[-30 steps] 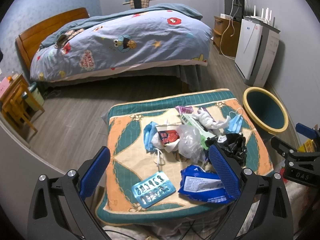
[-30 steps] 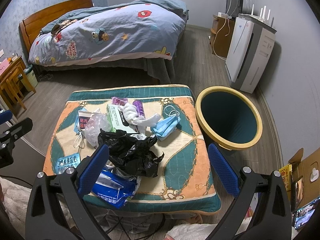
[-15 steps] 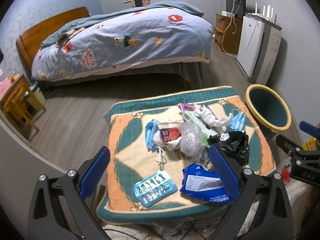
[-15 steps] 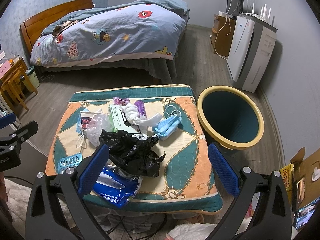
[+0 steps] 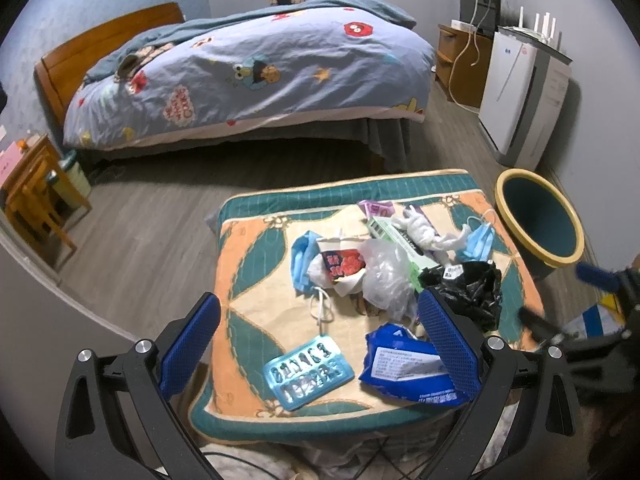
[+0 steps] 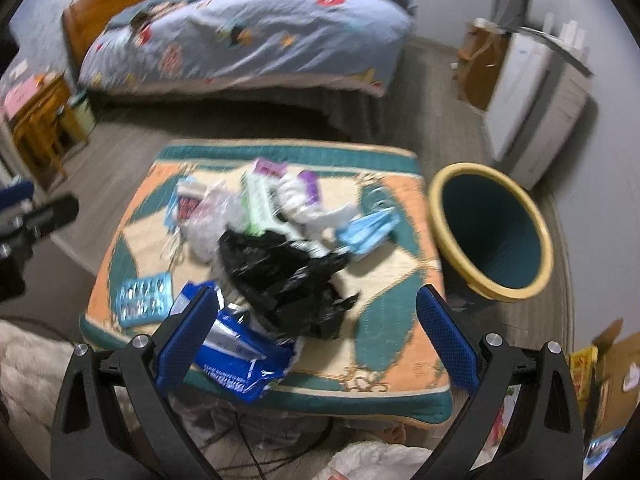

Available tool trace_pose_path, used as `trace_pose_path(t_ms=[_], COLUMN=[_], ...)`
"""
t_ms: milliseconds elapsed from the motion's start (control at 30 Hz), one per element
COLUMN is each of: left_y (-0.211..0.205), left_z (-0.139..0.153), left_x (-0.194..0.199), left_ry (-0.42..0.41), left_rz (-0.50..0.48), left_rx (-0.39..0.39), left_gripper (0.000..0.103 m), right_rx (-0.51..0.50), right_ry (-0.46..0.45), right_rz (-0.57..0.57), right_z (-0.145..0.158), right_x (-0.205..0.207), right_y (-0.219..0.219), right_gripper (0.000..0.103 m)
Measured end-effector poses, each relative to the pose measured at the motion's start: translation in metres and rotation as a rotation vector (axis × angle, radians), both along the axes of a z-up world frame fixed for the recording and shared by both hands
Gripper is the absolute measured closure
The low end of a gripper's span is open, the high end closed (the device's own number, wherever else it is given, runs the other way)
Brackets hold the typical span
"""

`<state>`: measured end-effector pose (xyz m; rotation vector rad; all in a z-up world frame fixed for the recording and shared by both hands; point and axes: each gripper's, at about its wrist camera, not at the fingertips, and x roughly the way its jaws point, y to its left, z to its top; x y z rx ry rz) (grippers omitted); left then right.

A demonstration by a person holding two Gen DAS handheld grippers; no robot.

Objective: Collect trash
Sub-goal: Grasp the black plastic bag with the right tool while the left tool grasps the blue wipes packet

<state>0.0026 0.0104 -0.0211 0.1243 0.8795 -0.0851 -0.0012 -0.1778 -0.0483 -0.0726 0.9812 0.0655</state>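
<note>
Trash lies piled on a quilted table cover [image 5: 248,272] [image 6: 384,300]: a black plastic bag [image 5: 472,288] [image 6: 288,276], a blue wet-wipe pack [image 5: 404,368] [image 6: 236,356], an empty blister pack [image 5: 308,372] [image 6: 144,298], a clear plastic bag [image 5: 384,272], blue face masks [image 5: 478,236] [image 6: 370,228], a green box [image 5: 400,240] and white tissue [image 5: 424,236]. A teal bin with a yellow rim [image 5: 540,220] [image 6: 496,232] stands right of the table. My left gripper [image 5: 320,344] is open near the front edge. My right gripper [image 6: 316,340] is open just before the black bag.
A bed with a blue cartoon duvet [image 5: 248,68] stands behind the table. A white appliance [image 5: 520,96] and a wooden cabinet [image 5: 460,64] line the right wall. Small wooden chairs [image 5: 32,200] stand at the left. Cardboard and packets [image 6: 600,364] lie right of the table.
My right gripper has swung down and toward the table, blurring its view; the black bag now sits closer between its fingers. My left gripper has drifted slightly.
</note>
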Motion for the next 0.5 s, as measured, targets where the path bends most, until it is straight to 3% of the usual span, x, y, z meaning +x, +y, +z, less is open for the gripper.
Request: trace_pose_path(t_ms=[233,267,300,333,400,500], left_y=[0.015,0.017,0.019,0.02,0.02,0.011], left_z=[-0.011,-0.013,-0.016,-0.019,-0.026,-0.038], left_x=[0.015,0.018,0.02,0.022,0.023,0.021], left_ry=[0.035,0.041,0.049,0.059,0.083,0.11], left_rz=[0.065,0.071,0.073,0.071,0.059,0.029], left_rx=[0.005,-0.003,-0.015,-0.025,-0.041,-0.022], left_gripper=[0.005,0.005,0.005,0.005,0.005,0.005], right_rx=[-0.094,-0.093,-0.081,-0.071,-0.017,0.05], right_ry=[0.129,0.131,0.131,0.134,0.149,0.147], right_rz=[0.021,0.012,0.012,0.016,0.04,0.031], right_z=[-0.05,-0.054,-0.056,-0.056,-0.055,-0.05], right_x=[0.037,0.042,0.045,0.046,0.047,0.049], right_y=[0.024,0.024,0.023,0.022,0.018,0.012], right_gripper=[0.006,0.01,0.024,0.032,0.063,0.069])
